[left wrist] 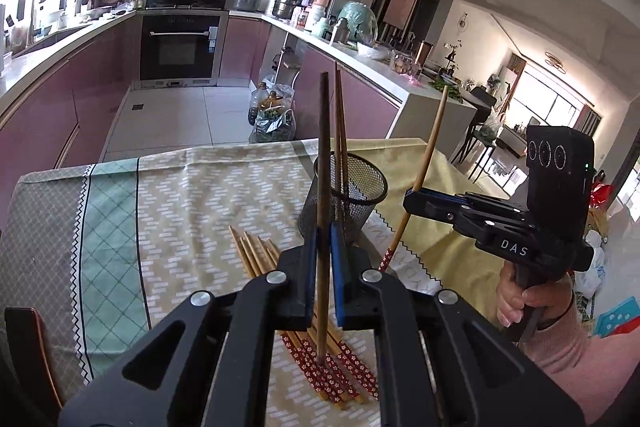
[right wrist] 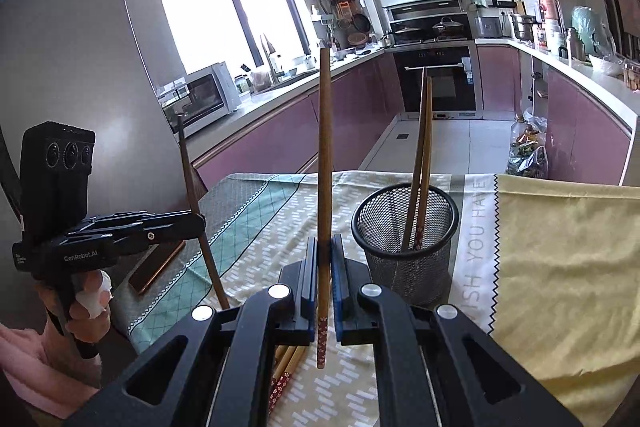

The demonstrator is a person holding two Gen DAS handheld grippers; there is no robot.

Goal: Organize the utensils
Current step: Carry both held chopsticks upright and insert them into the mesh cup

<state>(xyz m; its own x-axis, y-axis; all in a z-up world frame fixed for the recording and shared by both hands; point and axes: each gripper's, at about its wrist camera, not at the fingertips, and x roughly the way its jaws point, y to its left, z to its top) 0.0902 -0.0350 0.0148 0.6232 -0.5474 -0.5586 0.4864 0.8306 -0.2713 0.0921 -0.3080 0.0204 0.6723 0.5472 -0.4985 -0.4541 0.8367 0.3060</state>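
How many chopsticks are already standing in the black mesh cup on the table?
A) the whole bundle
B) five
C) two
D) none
C: two chopsticks lean together inside the mesh cup, while each gripper holds one more and the rest lie on the cloth.

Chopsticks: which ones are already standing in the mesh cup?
The two chopsticks leaning in the mesh cup; the others lie on the cloth or are clamped in the grippers.

My table (left wrist: 60,211) wears a patterned cloth (left wrist: 192,195) — loose chopsticks (left wrist: 256,255) at six o'clock, mesh holder (left wrist: 348,195) standing at two o'clock from them.
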